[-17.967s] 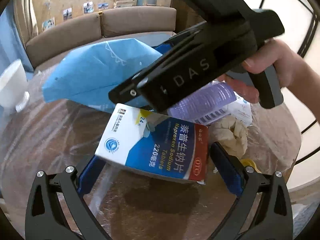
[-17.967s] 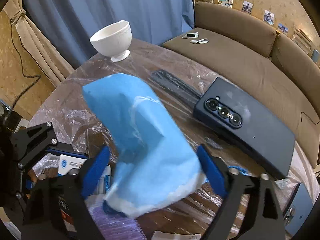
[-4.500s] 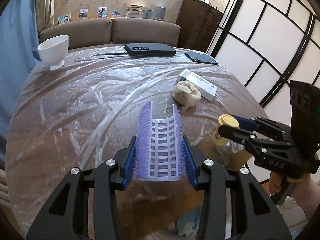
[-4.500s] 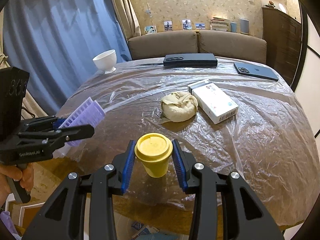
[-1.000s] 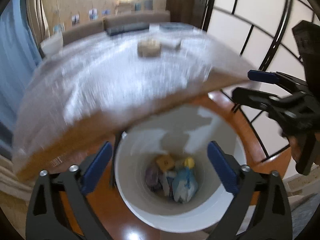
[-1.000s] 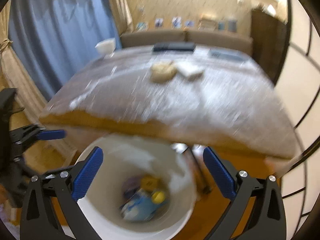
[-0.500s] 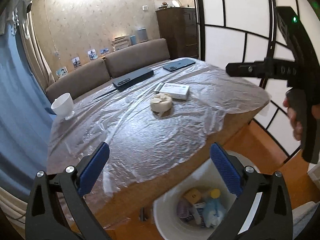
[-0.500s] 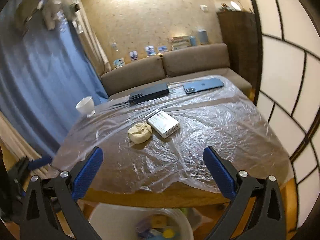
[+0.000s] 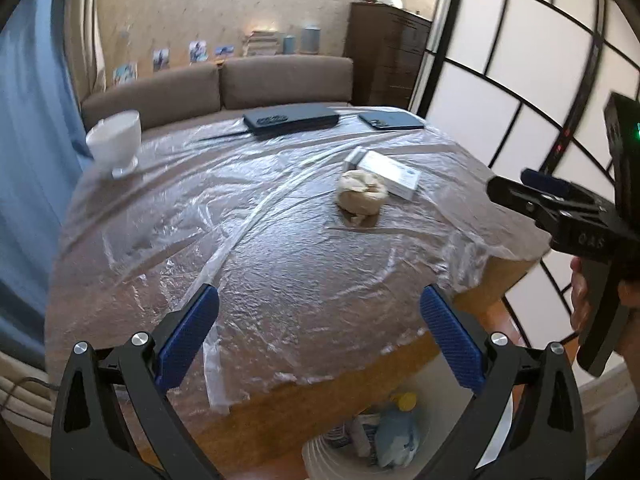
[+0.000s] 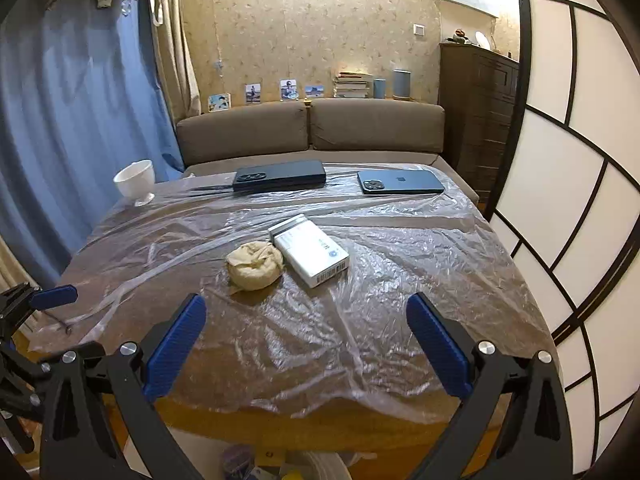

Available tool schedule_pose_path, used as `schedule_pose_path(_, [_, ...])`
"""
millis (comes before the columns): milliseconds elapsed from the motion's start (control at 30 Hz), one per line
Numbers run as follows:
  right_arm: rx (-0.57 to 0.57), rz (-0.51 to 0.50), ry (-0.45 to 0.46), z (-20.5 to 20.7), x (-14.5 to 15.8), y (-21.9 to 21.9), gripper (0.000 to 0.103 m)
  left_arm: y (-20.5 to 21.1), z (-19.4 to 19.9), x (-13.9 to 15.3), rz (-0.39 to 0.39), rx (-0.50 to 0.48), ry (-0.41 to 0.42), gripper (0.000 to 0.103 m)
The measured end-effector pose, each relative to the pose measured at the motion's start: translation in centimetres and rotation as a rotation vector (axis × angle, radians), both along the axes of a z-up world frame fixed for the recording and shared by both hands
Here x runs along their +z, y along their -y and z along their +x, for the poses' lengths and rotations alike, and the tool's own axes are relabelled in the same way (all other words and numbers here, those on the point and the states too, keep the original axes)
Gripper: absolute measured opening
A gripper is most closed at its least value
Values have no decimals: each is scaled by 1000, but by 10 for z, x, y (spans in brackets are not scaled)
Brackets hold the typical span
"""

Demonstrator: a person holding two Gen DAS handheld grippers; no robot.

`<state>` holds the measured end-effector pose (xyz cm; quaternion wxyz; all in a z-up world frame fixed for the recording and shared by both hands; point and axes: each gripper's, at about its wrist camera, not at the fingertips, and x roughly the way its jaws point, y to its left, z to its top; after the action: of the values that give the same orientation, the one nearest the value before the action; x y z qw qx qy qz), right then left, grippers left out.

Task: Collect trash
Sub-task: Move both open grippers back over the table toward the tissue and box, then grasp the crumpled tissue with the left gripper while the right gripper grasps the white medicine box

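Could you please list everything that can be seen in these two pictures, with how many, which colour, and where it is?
crumpled paper wad: 1, beige, middle of the table, touching the box
box: 1, white, right of the wad
cup: 1, white, far left corner of the table
dark case: 1, black, far edge, centre
phone: 1, dark blue-grey, far edge, right, face down
plastic sheet: 1, clear, covering the table
bin: 1, white, on the floor below the near table edge, trash inside
sofa: 1, brown, behind the table
curtain: 1, blue, left
left gripper: 1, black with blue pads, open, empty
right gripper: 1, black with blue pads, open, empty
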<state>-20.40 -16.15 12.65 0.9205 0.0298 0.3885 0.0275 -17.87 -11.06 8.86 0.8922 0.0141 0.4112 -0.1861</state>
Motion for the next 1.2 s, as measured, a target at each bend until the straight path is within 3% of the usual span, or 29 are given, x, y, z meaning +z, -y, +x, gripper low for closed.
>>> schedule_pose_path(333, [91,-56,-96,44,-28,6,99,14,38,-9,40,-3,-19,101])
schedule_pose_path(633, [256,-70,-151,103,-55,16,99,65,72,-21,106,-69,-34,101])
schedule_pose_path(800, [374,-82,-181,125,-69,14,87,90,96,-34,119,-86,-67,101])
schedule_pose_path(967, [451,-74,-221,141,-82,15,71,100,113,-43,122,-86,-95,87])
schedule_pose_path(1067, [479,-49,-236,148,-86,17,68,101,118,-44,125,-87,-91,82])
schedule_pose_path(1100, [486,-41,-241,150,-88,17,67,102,119,-44,127,-91,-94,71])
schedule_pose_path(1200, [504,-28,-239,153,-89,17,64,103,121,-44,132,-95,-95,67])
